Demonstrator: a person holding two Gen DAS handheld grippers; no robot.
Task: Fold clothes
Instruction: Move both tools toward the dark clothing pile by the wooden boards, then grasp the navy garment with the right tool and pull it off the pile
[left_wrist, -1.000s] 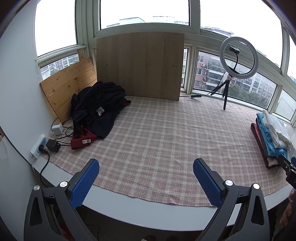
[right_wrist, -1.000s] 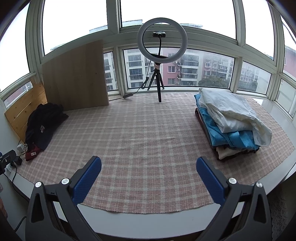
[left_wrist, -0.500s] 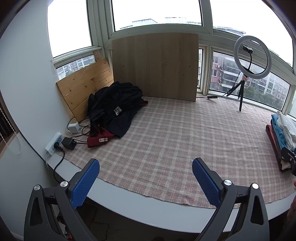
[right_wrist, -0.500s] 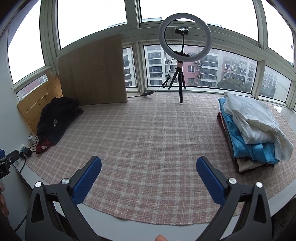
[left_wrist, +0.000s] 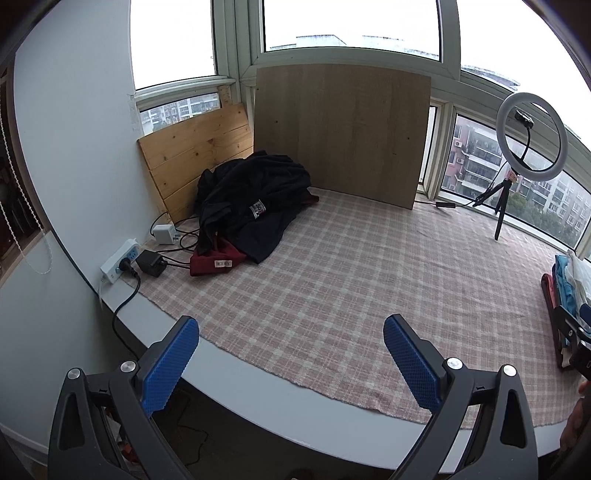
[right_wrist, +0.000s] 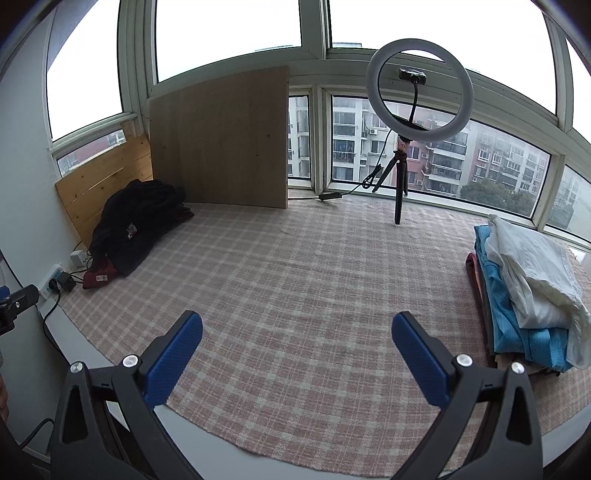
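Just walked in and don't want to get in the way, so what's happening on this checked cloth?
A person holds a gripper in each hand, and both the left gripper and the right gripper are open and empty above the near edge of the checked cloth. A heap of dark clothes lies unfolded at the left corner. A folded stack sits at the right. Nothing is being handled yet.
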